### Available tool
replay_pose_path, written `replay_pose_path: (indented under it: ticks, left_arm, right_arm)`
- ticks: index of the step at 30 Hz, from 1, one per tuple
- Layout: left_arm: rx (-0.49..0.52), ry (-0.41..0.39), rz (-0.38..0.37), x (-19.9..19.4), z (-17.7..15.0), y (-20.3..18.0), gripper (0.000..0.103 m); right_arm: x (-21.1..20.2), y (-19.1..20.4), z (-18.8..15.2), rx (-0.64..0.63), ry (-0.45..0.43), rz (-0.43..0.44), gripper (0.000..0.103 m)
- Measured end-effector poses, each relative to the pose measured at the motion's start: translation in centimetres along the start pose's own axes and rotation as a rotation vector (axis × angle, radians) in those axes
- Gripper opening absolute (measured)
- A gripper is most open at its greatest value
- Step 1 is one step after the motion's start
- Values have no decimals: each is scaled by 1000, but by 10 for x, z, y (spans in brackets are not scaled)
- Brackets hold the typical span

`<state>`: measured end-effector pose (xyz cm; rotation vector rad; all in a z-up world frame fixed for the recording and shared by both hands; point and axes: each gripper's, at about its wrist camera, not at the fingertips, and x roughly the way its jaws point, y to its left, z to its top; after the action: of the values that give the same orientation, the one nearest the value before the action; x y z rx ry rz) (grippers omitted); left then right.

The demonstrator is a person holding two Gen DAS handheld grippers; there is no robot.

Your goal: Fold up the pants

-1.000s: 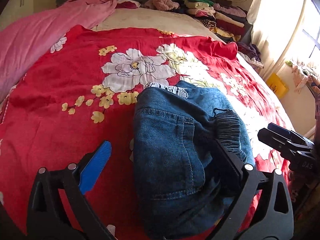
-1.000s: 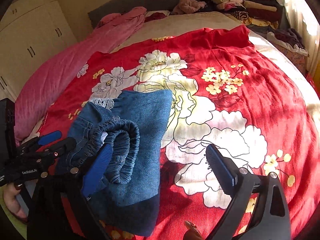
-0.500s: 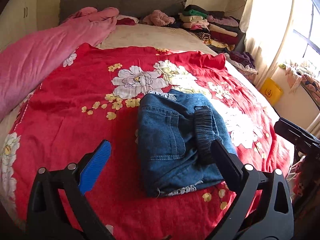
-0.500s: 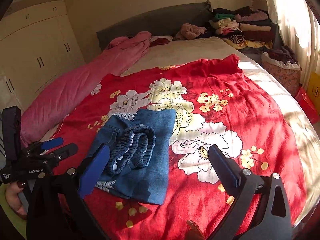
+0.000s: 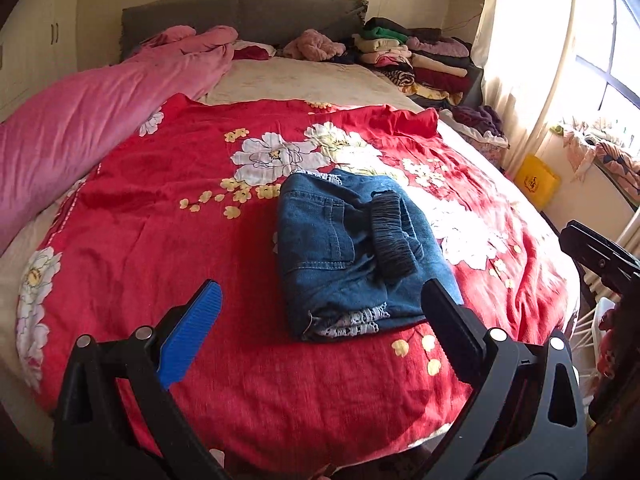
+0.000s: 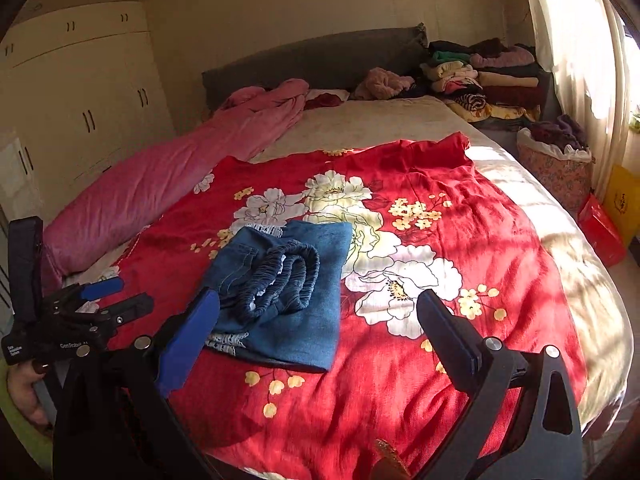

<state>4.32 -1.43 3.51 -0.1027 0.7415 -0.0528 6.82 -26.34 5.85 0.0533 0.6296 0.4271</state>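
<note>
Centrally on the bed lie folded denim pants [image 5: 356, 248], a compact blue bundle with the elastic waistband [image 6: 282, 276] bunched on top and white lace trim showing at the near and far edges. Underneath, a red floral bedspread [image 5: 160, 240] with big white blossoms and small yellow flowers, sunlit toward 3 o'clock. Beyond it at 12 o'clock, bare cream mattress sheet [image 5: 304, 80] and a grey headboard [image 5: 248, 16]. At 10 o'clock, a long pink quilt [image 5: 80, 120] heaped along the bed's edge. At 1 o'clock, stacks of folded clothes [image 5: 416, 56] near the headboard, then a cloth-lined basket [image 6: 556, 168] of dark garments and pale curtains [image 6: 576, 40] by the window. Cream wardrobe doors [image 6: 80, 92] at 10 o'clock in the right wrist view. Nearest, left gripper [image 5: 320, 316] with jaws spread wide, holding nothing, clear of the pants. Likewise right gripper [image 6: 316, 320], jaws wide apart and empty, hovering near the foot of the bed.
</note>
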Motion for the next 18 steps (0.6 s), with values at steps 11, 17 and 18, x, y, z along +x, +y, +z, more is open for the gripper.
replay_pose_path:
  ticks: [11, 17, 18]
  left_arm:
    - [-10, 47, 9, 13, -41, -1, 93]
    - [-12, 62, 11, 18, -46, -1, 93]
    - [-13, 64, 13, 18, -46, -1, 93]
  right_arm:
    - [21, -1, -48, -6, 92, -52, 98]
    - [27, -2, -53, 0, 107, -47, 98]
    - [27, -1, -53, -1, 107, -45, 98]
